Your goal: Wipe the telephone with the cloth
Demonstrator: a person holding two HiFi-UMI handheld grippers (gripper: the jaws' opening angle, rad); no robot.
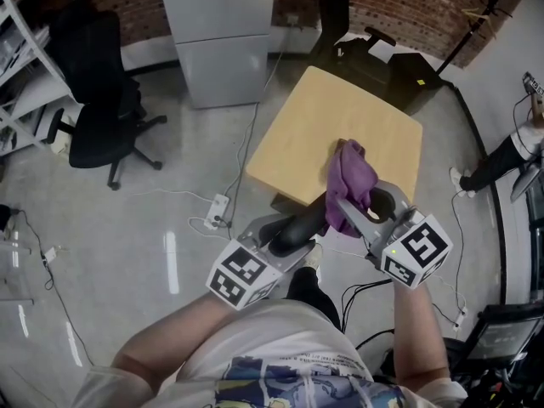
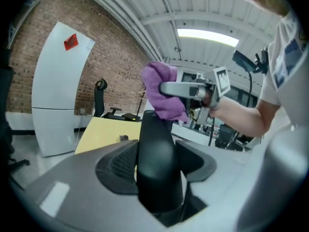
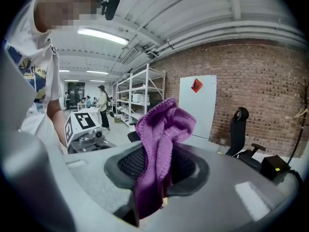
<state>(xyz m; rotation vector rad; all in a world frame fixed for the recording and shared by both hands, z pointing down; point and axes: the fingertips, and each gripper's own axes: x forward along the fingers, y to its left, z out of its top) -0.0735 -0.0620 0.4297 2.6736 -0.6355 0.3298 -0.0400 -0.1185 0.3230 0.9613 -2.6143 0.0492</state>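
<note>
Head view: L tongs (image 1: 293, 235) were clamped on black telephone handset (image 1: 306, 221), held just off near edge of bench (image 1: 340, 109). R tongs (image 1: 364, 215) pinched bunched purple cloth (image 1: 350, 177) at handset's far tip, approx. over that bench edge.

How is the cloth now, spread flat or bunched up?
Bunched up. The purple cloth is pinched between the jaws of the right gripper and stands above them in crumpled folds, none of it laid flat.
</note>
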